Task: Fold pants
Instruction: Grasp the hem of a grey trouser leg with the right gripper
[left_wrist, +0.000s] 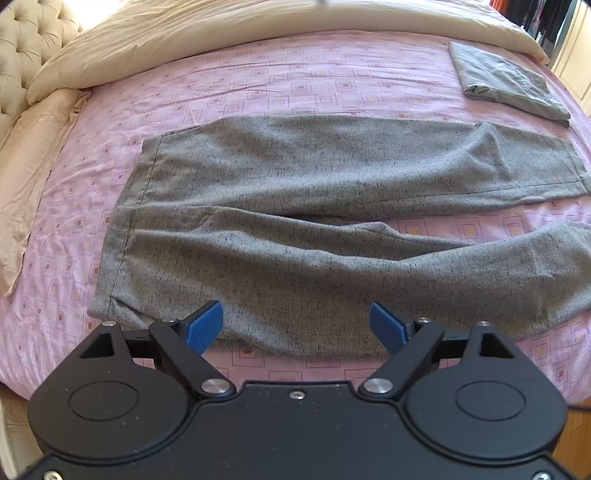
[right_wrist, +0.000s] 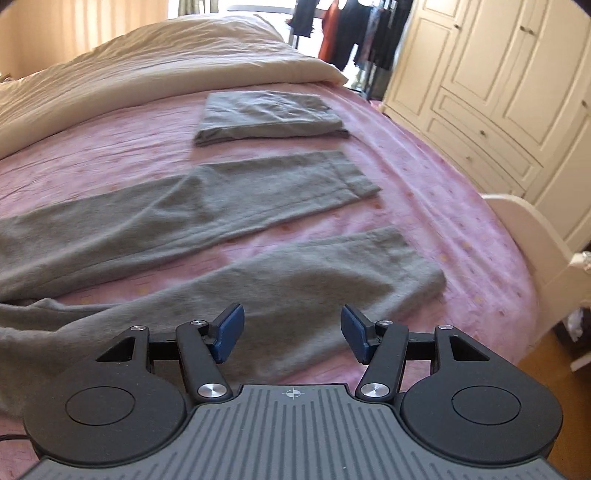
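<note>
Grey speckled pants (left_wrist: 295, 221) lie spread flat on the pink patterned bedsheet (left_wrist: 258, 74), waistband to the left and both legs running right with a gap of sheet between them. My left gripper (left_wrist: 295, 323) hovers open over the near edge of the pants by the waist, nothing between its blue pads (left_wrist: 203, 326). In the right wrist view the same pants (right_wrist: 258, 288) show their two leg ends. Over the near leg, short of its hem, my right gripper (right_wrist: 291, 328) stands open and holds nothing.
A folded grey garment (left_wrist: 509, 81) (right_wrist: 269, 114) lies at the far right of the bed. A cream duvet (left_wrist: 221, 33) is bunched along the far side, with a tufted headboard (left_wrist: 26, 48) at left. A cream wardrobe (right_wrist: 498, 85) and the bed's footboard (right_wrist: 535, 236) stand to the right.
</note>
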